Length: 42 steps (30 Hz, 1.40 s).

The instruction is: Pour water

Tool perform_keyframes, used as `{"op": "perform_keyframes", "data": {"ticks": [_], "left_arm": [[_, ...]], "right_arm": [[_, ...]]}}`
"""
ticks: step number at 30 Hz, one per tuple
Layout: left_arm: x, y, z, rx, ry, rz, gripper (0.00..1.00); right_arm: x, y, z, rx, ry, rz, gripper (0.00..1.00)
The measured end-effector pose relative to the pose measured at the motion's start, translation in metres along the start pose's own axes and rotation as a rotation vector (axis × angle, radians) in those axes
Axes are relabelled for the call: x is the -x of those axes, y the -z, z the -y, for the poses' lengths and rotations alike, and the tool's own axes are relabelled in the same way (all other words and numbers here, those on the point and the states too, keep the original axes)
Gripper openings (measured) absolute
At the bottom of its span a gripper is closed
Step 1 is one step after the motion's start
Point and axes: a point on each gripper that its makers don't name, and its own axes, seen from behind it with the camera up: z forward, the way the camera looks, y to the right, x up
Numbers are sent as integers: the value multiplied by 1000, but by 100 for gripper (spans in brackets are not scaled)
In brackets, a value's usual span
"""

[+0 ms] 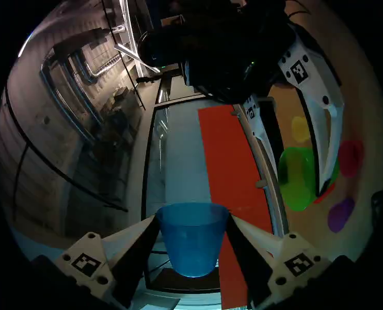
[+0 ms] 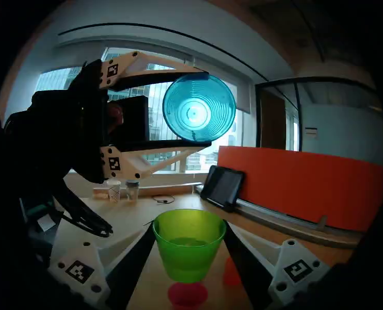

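Note:
My left gripper [image 1: 191, 227] is shut on a blue plastic cup [image 1: 192, 240]. In the right gripper view that left gripper [image 2: 202, 108] hangs high at the upper left, and the blue cup [image 2: 199, 107] lies tipped on its side, its mouth facing the camera and its inside looking empty. My right gripper [image 2: 189, 230] is shut on a green cup [image 2: 188, 253], which stands upright below the blue one with a little liquid in it. In the left gripper view the green cup [image 1: 297, 178] sits between the right gripper [image 1: 300, 191] fingers at the right.
A wooden table [image 2: 140, 217] carries coloured round spots [image 2: 187, 294], a propped tablet [image 2: 222, 187], a small paper cup [image 2: 113, 190] and a jar [image 2: 132, 190]. An orange partition [image 2: 305, 191] runs along the right. Windows lie behind. A gloved hand [image 2: 62, 134] holds the left gripper.

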Motion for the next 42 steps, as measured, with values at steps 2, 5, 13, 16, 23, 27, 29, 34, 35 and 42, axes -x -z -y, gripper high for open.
{"op": "perform_keyframes", "data": {"ticks": [2, 5, 13, 16, 23, 27, 29, 34, 35, 42], "left_arm": [[0, -1, 2, -1, 1, -3, 88], [2, -2, 5, -2, 8, -4, 88], [15, -2, 7, 5, 140, 18, 88], [23, -4, 6, 8, 223, 32, 88], [34, -10, -2, 27, 427, 55, 88], [40, -13, -5, 33, 534, 69, 88], [43, -13, -5, 35, 591, 74, 88], [48, -13, -7, 42, 723, 81, 87], [48, -12, -7, 44, 750, 81, 87], [53, -12, -15, 65, 939, 95, 88]], "right_arm": [[0, 0, -1, 2, 0, 0, 92], [0, 1, -2, 3, -2, -1, 92], [-3, 4, -6, 13, -5, -12, 92], [-6, 6, -8, 20, -8, -21, 92], [-9, 10, -12, 32, -16, -31, 92], [-9, 13, -15, 40, -17, -32, 92], [-9, 14, -16, 44, -16, -33, 92], [-10, 18, -19, 51, -20, -36, 92], [-11, 19, -20, 53, -21, -37, 92], [-11, 21, -24, 63, -20, -40, 92]]}}
